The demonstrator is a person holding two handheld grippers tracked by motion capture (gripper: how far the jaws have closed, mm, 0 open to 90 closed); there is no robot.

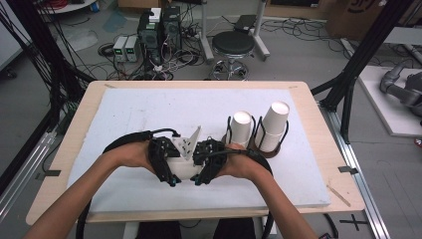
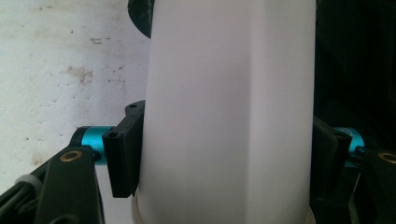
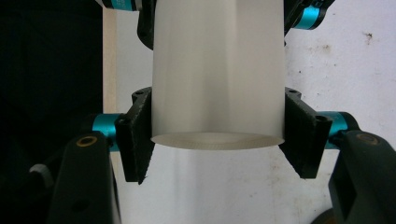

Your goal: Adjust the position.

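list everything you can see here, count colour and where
paper cups in holders: two, white, standing in the wire holders at the right of the pad
wire holders: two, black with brown bases, side by side at the right of the pad
held cups: white, seemingly two nested, the number unclear, between both grippers at the front middle
pad: one, white and stained, covering the table
table: one, light wood, under the pad
stool: one, black seat, on the floor beyond the table
left gripper: black with teal pins, shut on the held cups
right gripper: black with teal pins, shut on the held cups
forearms: two, coming in from the bottom
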